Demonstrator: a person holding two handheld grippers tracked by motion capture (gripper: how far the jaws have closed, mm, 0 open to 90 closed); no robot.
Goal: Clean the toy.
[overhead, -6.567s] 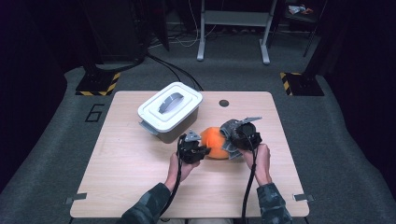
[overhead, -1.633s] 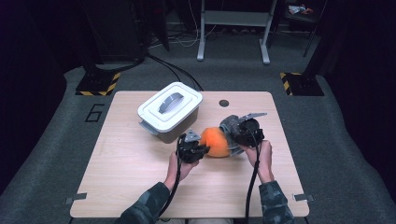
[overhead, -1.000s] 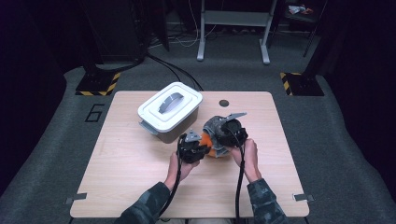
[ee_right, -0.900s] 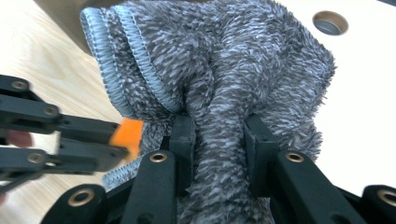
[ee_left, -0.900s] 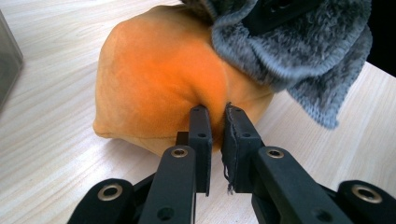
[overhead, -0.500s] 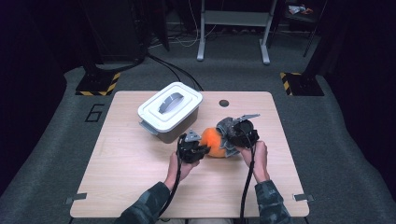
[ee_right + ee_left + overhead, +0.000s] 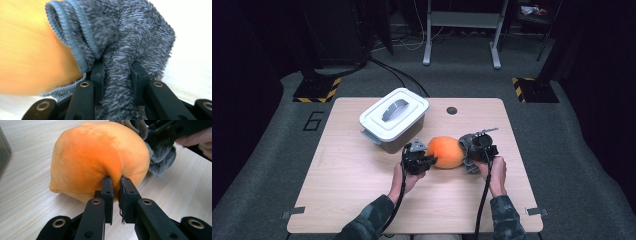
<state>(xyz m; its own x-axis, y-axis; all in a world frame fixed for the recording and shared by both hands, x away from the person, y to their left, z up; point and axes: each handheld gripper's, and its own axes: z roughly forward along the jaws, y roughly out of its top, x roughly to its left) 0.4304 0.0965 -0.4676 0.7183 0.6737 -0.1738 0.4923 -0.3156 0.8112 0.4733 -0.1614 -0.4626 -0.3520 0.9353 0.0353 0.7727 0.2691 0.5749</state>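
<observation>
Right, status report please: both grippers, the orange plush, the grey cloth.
Left gripper pinching round orange plush toy. Right gripper clamped on fuzzy grey cloth beside it. White lidded box close behind.

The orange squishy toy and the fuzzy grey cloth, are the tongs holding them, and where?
Yes. The left tongs pinch a fold of the orange plush toy low on its side. The right tongs clamp a bunched fold of the grey cloth.

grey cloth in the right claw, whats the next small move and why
Probably sweep the grey cloth a little further across the orange plush. The right claw is shut on a bunched fold that already lies against the plush's side, and the left claw pinches the plush's fabric to hold it on the table.
</observation>
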